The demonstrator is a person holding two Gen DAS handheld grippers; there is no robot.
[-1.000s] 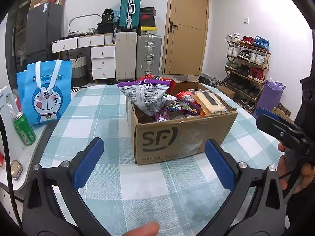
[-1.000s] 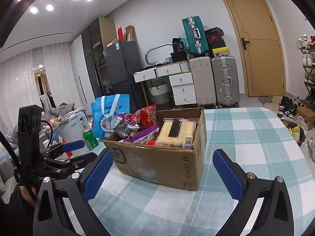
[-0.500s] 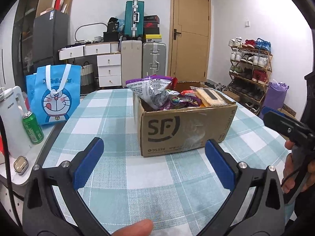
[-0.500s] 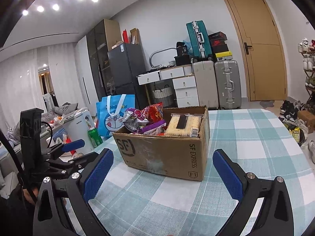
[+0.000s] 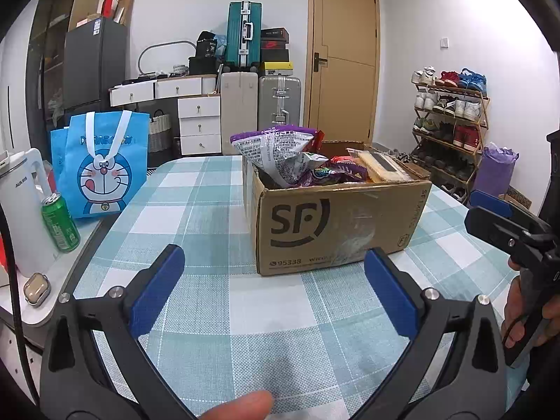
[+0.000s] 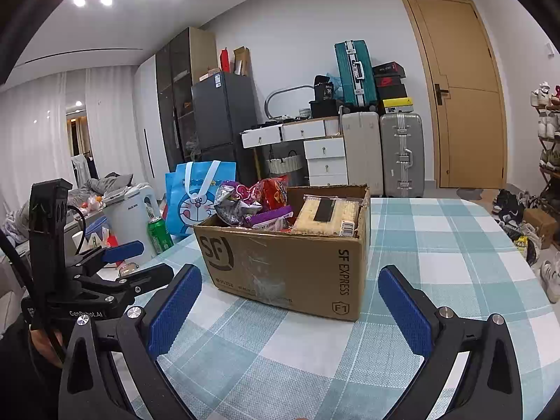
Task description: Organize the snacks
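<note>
A cardboard SF box [image 5: 336, 224] stands on the checked tablecloth [image 5: 210, 301], also in the right wrist view [image 6: 290, 266]. It holds snack bags: a silver and purple bag [image 5: 280, 157], a red bag [image 6: 273, 192] and a flat yellow biscuit pack [image 6: 329, 213]. My left gripper [image 5: 274, 290] is open and empty, a short way in front of the box. My right gripper [image 6: 290, 308] is open and empty, near the box's front corner.
A blue Doraemon bag [image 5: 101, 164], a green can [image 5: 59, 224], a white kettle [image 5: 21, 206] and an earbud case [image 5: 36, 288] stand left of the table. Suitcases, drawers and a shoe rack [image 5: 448, 122] are behind.
Both grippers have pulled back and lowered a little, so the box looks farther away and more side-on. Both jaws stay open.
</note>
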